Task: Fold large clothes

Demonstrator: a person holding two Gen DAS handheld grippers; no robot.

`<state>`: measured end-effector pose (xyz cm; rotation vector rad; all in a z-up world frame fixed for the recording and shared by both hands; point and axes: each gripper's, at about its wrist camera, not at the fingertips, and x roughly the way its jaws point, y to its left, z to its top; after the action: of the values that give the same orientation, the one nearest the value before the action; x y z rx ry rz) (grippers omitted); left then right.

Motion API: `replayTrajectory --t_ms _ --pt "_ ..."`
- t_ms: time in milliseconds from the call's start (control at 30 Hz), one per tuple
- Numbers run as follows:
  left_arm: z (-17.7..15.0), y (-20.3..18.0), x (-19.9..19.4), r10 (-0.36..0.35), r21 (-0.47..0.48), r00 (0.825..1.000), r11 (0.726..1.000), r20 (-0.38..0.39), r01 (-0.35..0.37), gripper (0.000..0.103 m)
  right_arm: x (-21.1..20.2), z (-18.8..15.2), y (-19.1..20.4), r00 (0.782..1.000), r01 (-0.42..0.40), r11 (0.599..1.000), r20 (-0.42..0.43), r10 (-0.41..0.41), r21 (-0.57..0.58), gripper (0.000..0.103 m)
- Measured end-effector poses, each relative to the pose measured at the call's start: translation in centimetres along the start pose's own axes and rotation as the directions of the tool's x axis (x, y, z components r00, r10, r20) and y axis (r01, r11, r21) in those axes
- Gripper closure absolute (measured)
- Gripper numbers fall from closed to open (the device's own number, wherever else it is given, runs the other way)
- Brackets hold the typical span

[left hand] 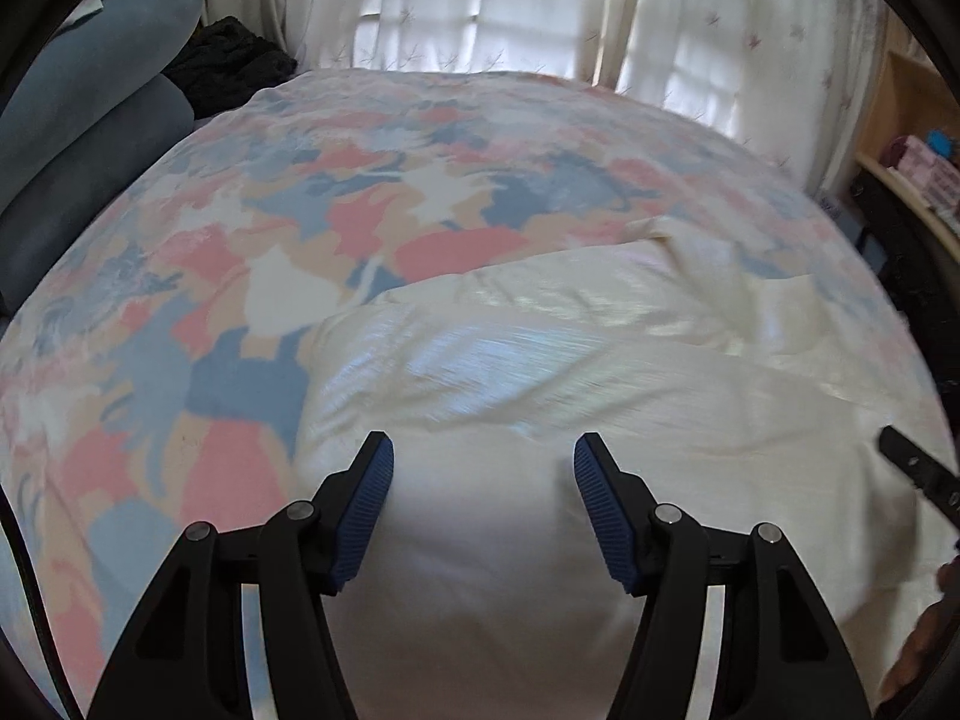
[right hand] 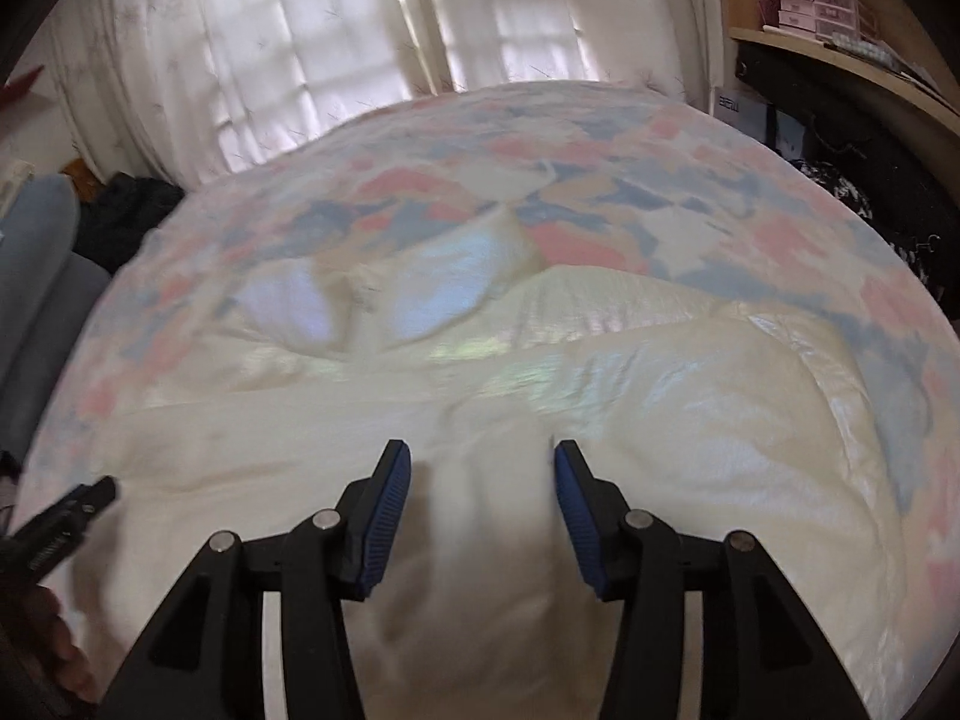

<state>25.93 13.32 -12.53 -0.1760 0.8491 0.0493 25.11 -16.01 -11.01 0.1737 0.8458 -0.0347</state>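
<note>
While both cameras look down onto a bed, its patterned bedspread (left hand: 252, 276) of pink, blue and cream patches fills most of each frame. Left wrist view, left to right: grey-blue pillows (left hand: 102, 96) stacked at upper left, a dark bundle (left hand: 228, 66) just beside them, white curtains (left hand: 480, 6) across the top, a wooden shelf (left hand: 900, 180) at far right. Cream garment (left hand: 600, 360), shiny and creased, spread over lower centre and right of frame, lying on the bedspread. Left gripper (left hand: 483, 468) at bottom centre, jaws spread, blue pads (left hand: 372, 504) clear of each other, cloth visible in the gap; pinching nothing that can be seen. Tip of the right gripper (left hand: 918, 471) enters at the right edge.

Right wrist view: the left gripper's tip at lower left edge, a hand (right hand: 54, 642) below it. Garment covers the lower half, bunched folds at centre. Right gripper at bottom centre, jaws apart, a raised fold between them, pads not pressing it. Pink boxes (right hand: 810, 6) on the shelf, upper right. Blur throughout.
</note>
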Motion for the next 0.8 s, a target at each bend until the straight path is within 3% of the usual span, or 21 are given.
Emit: replayTrajectory --t_ms 133,233,300,367,433,500,633,800 --pt "-2.0 -1.5 -1.9 -0.032 0.014 0.999 0.999 -0.008 0.032 0.041 -2.7 -1.6 2.6 0.999 -0.050 0.998 0.009 0.050 -0.046 0.052" --pt "-3.8 -2.1 -1.9 -0.010 0.032 1.000 0.999 -0.021 0.011 0.041 -4.2 -3.2 4.5 0.996 -0.080 0.993 0.021 0.082 -0.084 0.048" --pt "-4.7 -2.1 -1.2 0.020 0.053 0.999 0.998 -0.028 -0.018 0.041 -4.7 -4.2 5.5 0.997 -0.040 0.991 0.054 0.047 -0.131 0.048" --pt "-5.3 -1.8 -0.6 0.036 0.059 0.999 0.998 -0.022 -0.035 0.041 -4.3 -4.8 5.8 0.996 0.050 0.981 0.084 -0.035 -0.187 0.048" --pt "-5.7 -1.6 -0.2 0.039 0.057 0.999 0.998 -0.017 -0.038 0.041 -2.5 -5.1 4.8 0.987 0.159 0.965 0.058 -0.150 -0.209 0.048" --pt "-5.9 -1.6 0.1 0.035 0.053 0.999 0.998 -0.020 -0.034 0.040 -0.7 -5.2 2.7 0.975 0.219 0.958 0.011 -0.221 -0.187 0.047" --pt "-6.2 -2.1 0.2 0.061 0.069 0.998 0.996 -0.005 -0.060 0.040 -0.6 -4.8 -1.4 0.987 0.161 0.986 -0.021 -0.162 -0.042 0.041" --pt "-6.3 -1.9 -1.2 0.041 0.038 0.999 0.998 -0.012 -0.041 0.039 -3.2 -4.7 -3.2 0.988 0.149 0.988 0.022 -0.150 0.046 0.041"
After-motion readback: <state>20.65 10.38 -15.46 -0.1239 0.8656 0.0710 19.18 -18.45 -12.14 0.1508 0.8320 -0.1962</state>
